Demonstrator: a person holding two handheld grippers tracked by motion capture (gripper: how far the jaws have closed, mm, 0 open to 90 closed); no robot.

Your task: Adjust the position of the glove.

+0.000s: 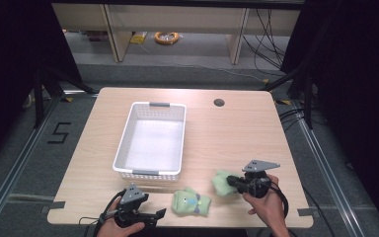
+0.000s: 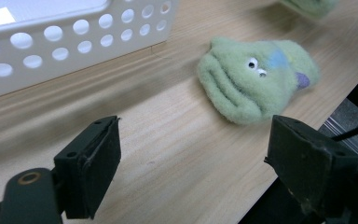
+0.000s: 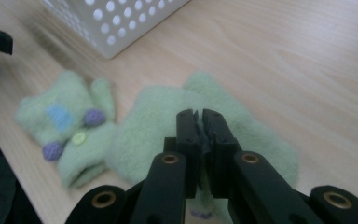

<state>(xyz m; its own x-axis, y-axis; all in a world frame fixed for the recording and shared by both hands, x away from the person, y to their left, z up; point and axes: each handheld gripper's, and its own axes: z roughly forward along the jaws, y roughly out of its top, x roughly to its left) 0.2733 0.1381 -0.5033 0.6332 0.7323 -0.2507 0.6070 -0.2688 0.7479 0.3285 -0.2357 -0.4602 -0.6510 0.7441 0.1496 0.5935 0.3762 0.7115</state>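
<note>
The plain green mitten [image 3: 168,116] lies near the desk's [image 1: 237,133] front edge, right of the buttoned mitten [image 1: 192,203]. My right tool [image 3: 200,122] is pinched closed on its fleece; so thin a bite could slip while lifting toward the white basket [image 1: 123,140]. My left tool [image 2: 191,154] hovers wide open, holding nothing.

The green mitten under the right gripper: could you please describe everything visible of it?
The green mitten is pale, fuzzy fleece, lying flat on the wooden table near its front edge, thumb pointing away. The right gripper stands over it with jaws closed, apparently pinching its fabric. A second, decorated mitten lies right beside it.
</note>
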